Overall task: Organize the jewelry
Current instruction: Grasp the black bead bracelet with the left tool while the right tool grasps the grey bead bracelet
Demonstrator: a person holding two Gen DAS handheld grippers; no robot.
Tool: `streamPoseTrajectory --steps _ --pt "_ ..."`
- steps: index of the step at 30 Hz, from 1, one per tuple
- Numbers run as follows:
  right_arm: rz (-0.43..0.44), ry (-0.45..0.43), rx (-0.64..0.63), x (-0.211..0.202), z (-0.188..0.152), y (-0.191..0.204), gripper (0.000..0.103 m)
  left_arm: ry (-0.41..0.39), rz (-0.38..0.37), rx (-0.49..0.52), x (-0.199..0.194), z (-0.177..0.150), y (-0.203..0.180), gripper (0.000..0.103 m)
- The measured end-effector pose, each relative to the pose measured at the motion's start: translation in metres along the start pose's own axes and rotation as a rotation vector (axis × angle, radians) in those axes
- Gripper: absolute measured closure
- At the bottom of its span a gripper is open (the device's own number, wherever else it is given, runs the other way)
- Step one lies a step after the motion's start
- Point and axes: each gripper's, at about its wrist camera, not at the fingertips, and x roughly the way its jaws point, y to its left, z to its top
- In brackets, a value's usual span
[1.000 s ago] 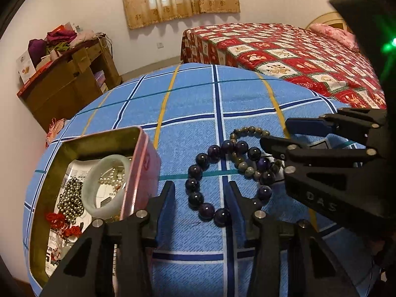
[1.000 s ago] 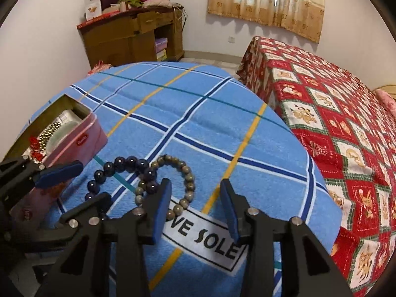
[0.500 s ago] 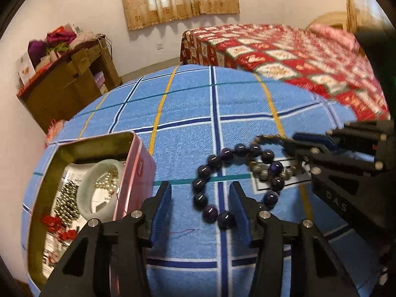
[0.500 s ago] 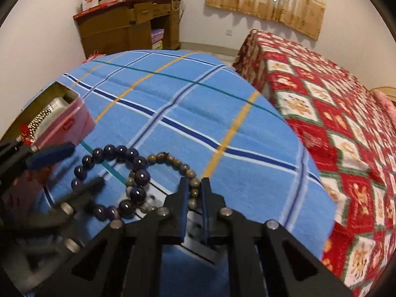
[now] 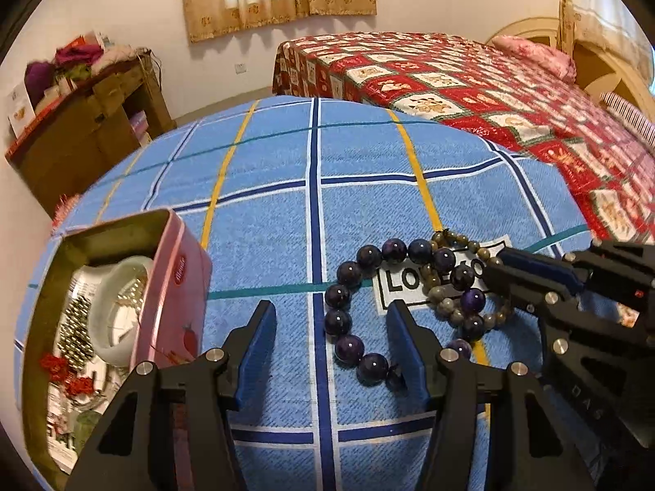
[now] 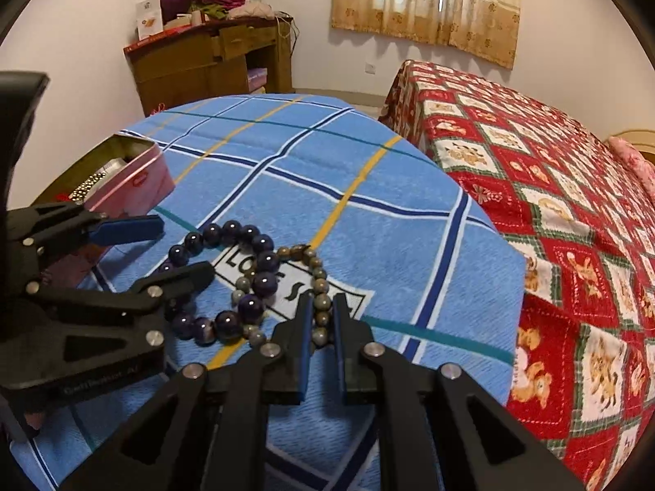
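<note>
A bracelet of large dark purple beads [image 5: 348, 274] [image 6: 262, 262] lies on the blue checked cloth, overlapping a bracelet of small grey-brown beads [image 5: 444, 307] [image 6: 321, 286]. My left gripper [image 5: 331, 327] is open, its fingers straddling the near side of the purple bracelet. My right gripper [image 6: 321, 327] is shut on the small-bead bracelet's near side; it also shows in the left wrist view [image 5: 532, 274]. An open pink tin [image 5: 180, 286] [image 6: 139, 180] to the left holds a pale jade bangle [image 5: 110, 311], metal beads and red pieces.
The round table with the blue checked cloth [image 5: 311, 163] stands by a bed with a red patterned cover [image 5: 491, 94] [image 6: 552, 204] on the right. A wooden cabinet [image 5: 82, 131] [image 6: 204, 65] piled with clutter stands against the far wall.
My right gripper went from open to shut around the small-bead bracelet. My left gripper drew back slightly and stayed open over the purple bracelet.
</note>
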Motion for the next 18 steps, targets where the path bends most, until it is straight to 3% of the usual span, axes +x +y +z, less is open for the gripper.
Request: streamPoseTrajectory --steps 2,3,9,18 --pt "0.018 -0.007 0.006 -0.002 -0.003 0.000 0.092 0.001 -0.038 -0.001 -0.002 -0.002 0.001 0.067" --pt "0.031 -0.011 0.009 -0.004 -0.004 0.000 0.092 0.001 -0.040 0.018 -0.004 -0.003 -0.002 0.088" --pt "0.049 -0.048 0.015 -0.019 -0.004 0.004 0.092 -0.013 -0.013 0.031 -0.016 -0.011 -0.007 0.089" --pt "0.060 -0.110 -0.007 -0.047 0.008 0.012 0.092 -0.137 -0.006 0.005 -0.068 -0.003 0.003 0.089"
